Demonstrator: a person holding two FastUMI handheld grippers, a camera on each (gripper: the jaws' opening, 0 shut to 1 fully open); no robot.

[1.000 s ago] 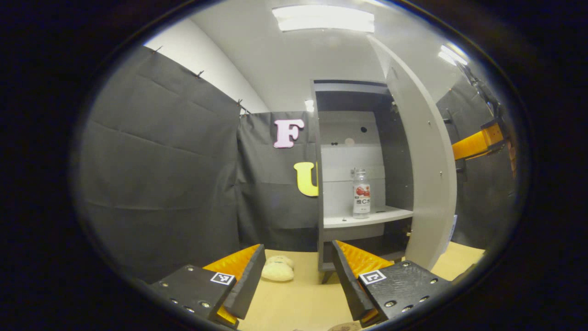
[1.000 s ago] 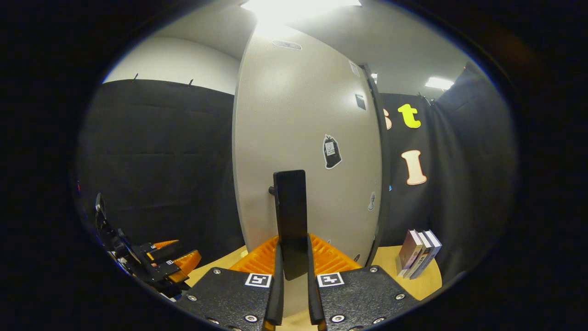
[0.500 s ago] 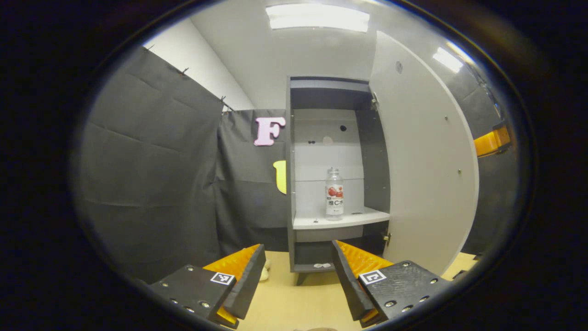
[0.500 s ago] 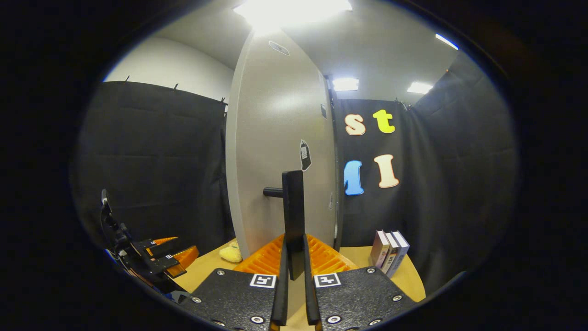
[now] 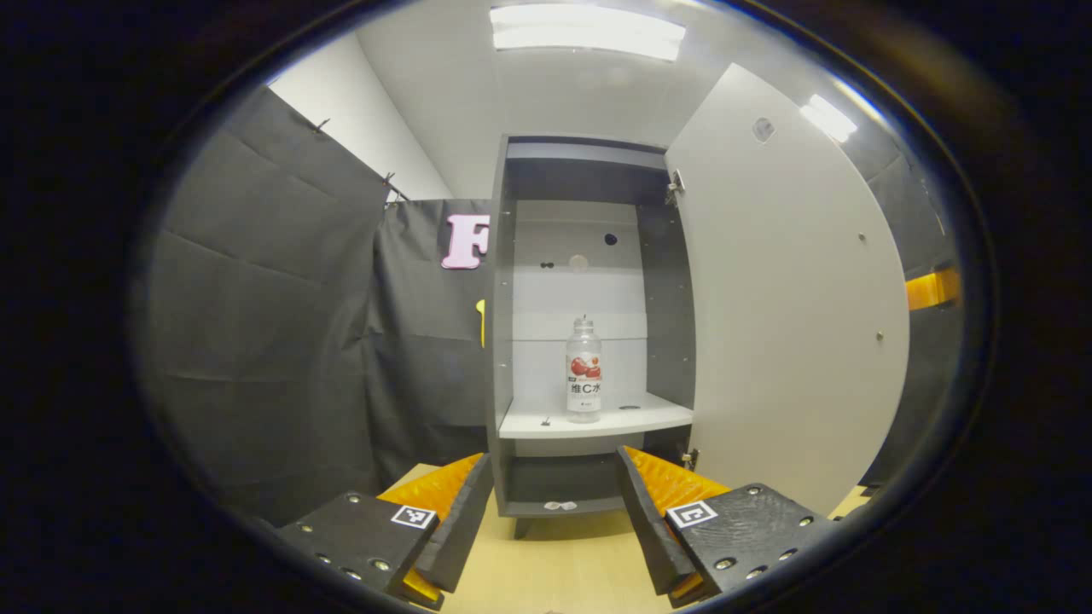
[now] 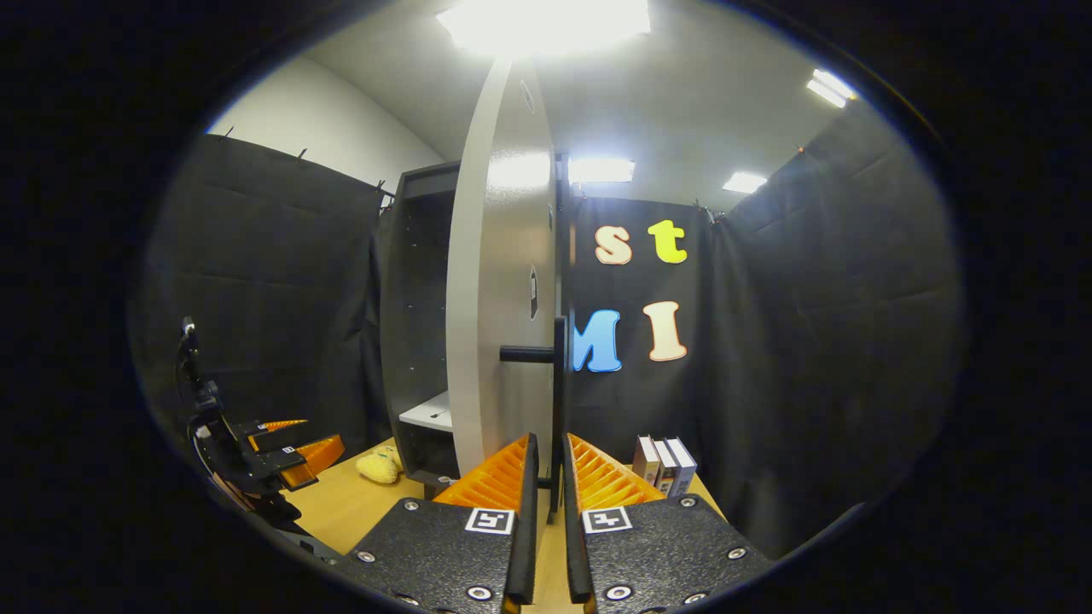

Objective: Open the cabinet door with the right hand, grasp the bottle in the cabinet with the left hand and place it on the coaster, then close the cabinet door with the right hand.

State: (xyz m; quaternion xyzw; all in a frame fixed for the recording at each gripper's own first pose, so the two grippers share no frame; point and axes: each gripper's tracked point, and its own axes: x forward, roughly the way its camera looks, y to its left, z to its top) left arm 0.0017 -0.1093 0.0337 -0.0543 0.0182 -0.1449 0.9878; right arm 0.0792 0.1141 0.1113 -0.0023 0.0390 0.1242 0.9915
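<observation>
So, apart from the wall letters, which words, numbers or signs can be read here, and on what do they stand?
Clear plastic bottle, red-and-white label: print too small to read.
Dark sticker on pale grey cabinet door: too small.
Square black-and-white markers on left gripper and right gripper: patterns, no words.

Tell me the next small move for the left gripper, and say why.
Probably ease the left gripper straight forward toward the bottle. The cabinet door is swung wide, the right gripper is clamped on its handle, and the bottle stands upright on the shelf, in line with the left gripper's open jaws but still well ahead of them.
</observation>
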